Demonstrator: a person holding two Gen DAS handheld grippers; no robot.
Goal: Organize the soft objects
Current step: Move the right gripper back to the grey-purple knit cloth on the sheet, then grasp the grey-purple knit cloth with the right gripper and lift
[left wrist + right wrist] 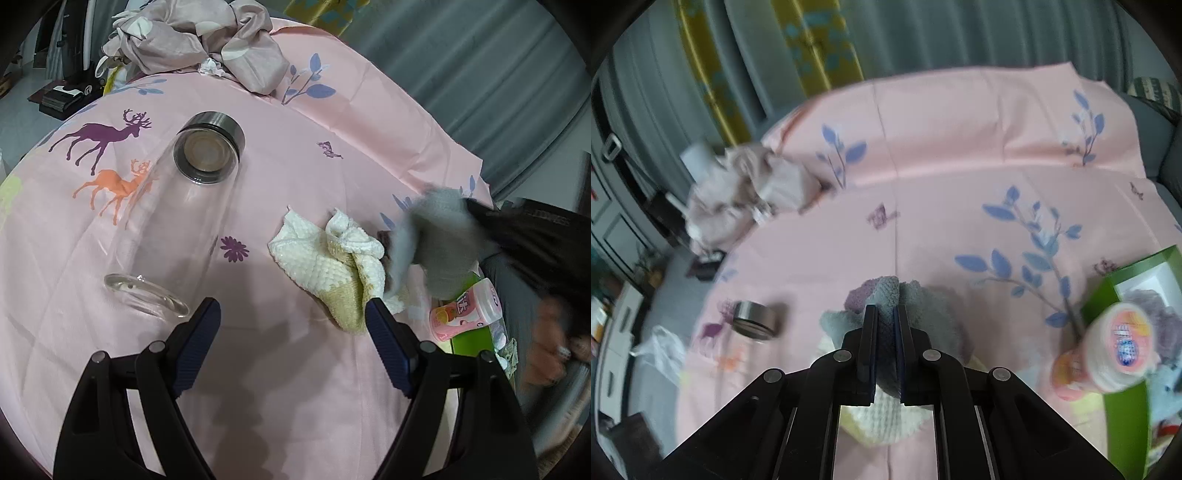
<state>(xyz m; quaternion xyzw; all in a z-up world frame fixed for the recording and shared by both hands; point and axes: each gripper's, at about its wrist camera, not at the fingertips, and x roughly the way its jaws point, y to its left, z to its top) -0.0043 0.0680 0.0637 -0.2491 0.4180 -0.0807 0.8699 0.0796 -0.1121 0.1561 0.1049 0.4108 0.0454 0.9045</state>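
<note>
We have our right tool (885, 314) pinching the grey towel (923, 306) above the bed (295, 122), our left tool (293, 314) spread, and the cream towel (325, 254) unsorted outside the green box (1126, 273).

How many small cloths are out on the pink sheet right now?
2. A grey cloth is clamped in the right gripper; a cream-and-white cloth lies on the sheet before the open left gripper. More may sit hidden in the green box.

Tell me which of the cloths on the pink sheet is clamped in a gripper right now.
The grey cloth: the right gripper is shut on it. The white-and-yellow waffle cloth lies loose on the sheet, beyond the open left gripper.
</note>
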